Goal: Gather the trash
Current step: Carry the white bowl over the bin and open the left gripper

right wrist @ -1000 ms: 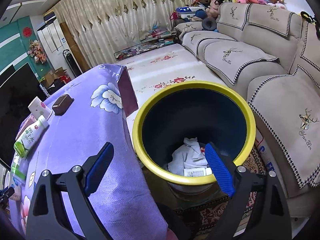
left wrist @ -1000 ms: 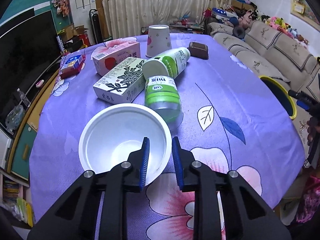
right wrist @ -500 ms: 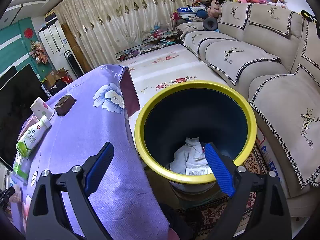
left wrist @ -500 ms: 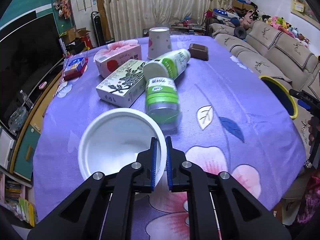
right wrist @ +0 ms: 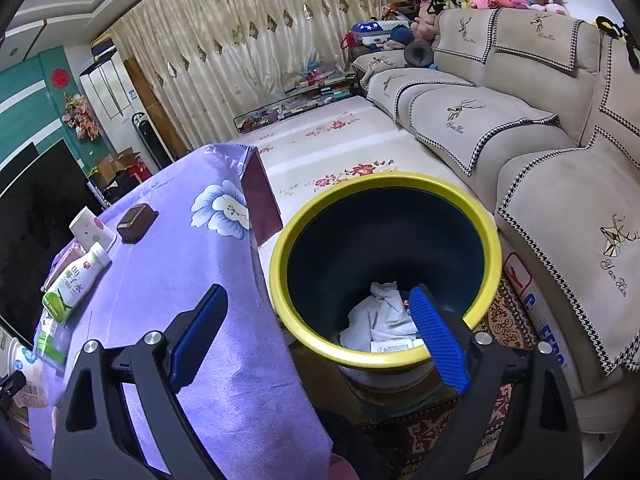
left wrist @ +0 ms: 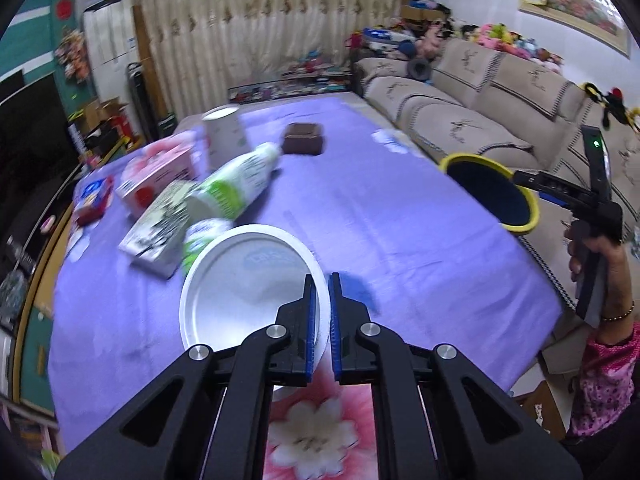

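My left gripper [left wrist: 322, 300] is shut on the rim of a white paper bowl [left wrist: 240, 284], held tilted above the purple floral tablecloth [left wrist: 380, 232]. Behind it lie a green-and-white bottle [left wrist: 236, 188], a smaller green bottle [left wrist: 200, 236], two cartons [left wrist: 160, 220] and a paper cup [left wrist: 224, 136]. The yellow-rimmed dark trash bin [left wrist: 492, 196] stands off the table's right edge. My right gripper [right wrist: 316, 332] is open and empty above the bin [right wrist: 384, 248], which holds white crumpled trash [right wrist: 380, 316].
A brown box [left wrist: 303, 138] sits far on the table. A red packet [left wrist: 92, 200] lies at the left edge. A beige sofa [right wrist: 540, 152] runs along the right, close to the bin. A black TV [left wrist: 28, 152] stands to the left.
My left gripper closed on the bowl's rim, then lifted and tilted the bowl off the table, swinging right. The right gripper stayed open over the bin.
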The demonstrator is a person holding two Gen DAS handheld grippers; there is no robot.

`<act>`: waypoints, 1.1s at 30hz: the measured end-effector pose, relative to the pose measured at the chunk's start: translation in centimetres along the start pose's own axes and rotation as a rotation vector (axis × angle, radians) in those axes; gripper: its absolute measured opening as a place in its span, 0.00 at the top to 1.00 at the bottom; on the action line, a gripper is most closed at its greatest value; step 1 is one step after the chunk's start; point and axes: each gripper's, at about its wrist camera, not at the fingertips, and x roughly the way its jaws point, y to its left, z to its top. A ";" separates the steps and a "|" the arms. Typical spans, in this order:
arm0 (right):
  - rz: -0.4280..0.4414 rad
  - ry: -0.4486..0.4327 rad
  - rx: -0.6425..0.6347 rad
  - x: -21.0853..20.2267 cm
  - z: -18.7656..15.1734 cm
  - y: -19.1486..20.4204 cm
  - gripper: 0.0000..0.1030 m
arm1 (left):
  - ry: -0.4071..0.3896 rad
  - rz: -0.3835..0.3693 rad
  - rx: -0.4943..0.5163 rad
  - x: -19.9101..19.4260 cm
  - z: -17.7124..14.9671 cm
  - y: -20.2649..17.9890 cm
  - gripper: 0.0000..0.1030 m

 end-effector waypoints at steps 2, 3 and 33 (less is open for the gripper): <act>-0.005 -0.007 0.007 -0.3 0.1 -0.4 0.15 | -0.010 -0.028 0.035 0.6 1.1 -1.6 0.93; -0.011 -0.012 0.011 -0.5 0.1 -0.8 0.15 | -0.013 -0.041 0.051 0.9 1.6 -2.3 0.93; -0.239 -0.106 0.171 -4.8 0.6 -13.0 0.15 | 0.092 -0.325 0.379 21.1 17.5 -29.5 0.93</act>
